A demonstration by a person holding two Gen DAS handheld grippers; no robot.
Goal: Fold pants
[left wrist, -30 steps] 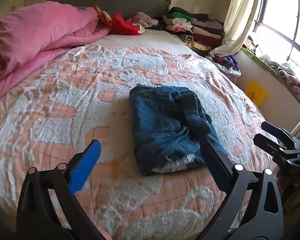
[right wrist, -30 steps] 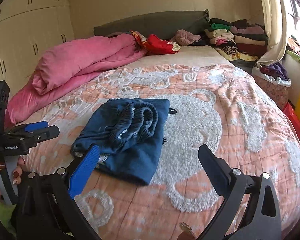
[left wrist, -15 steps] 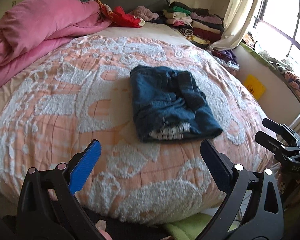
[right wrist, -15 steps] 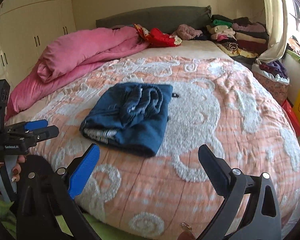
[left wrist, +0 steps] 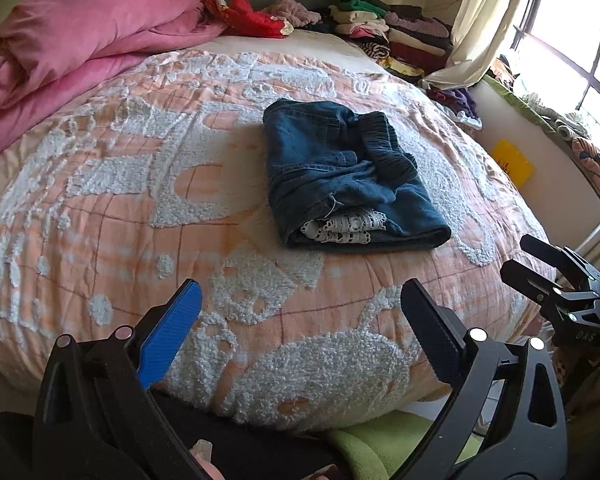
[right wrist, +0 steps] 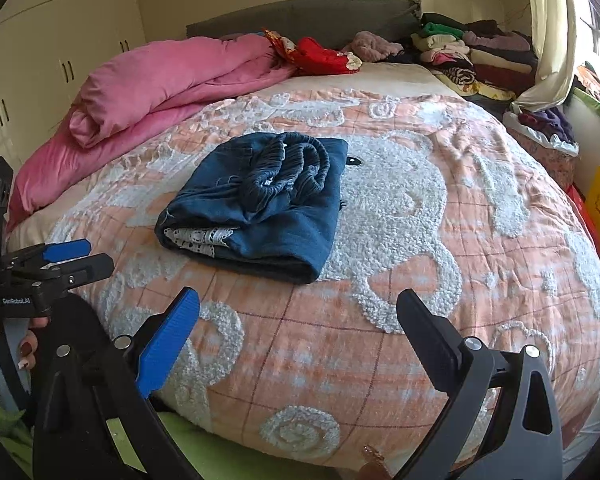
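My left gripper (left wrist: 300,328) and right gripper (right wrist: 298,330) hang open, empty, off the bed's (right wrist: 480,264) near edge; folded pants (right wrist: 256,204) lie mid-quilt, perhaps jeans, pink duvet (right wrist: 160,84) behind.

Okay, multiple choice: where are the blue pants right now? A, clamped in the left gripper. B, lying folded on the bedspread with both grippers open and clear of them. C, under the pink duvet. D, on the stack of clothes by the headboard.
B: the folded blue pants lie on the bedspread, and the left gripper and right gripper are both open and empty, short of them.
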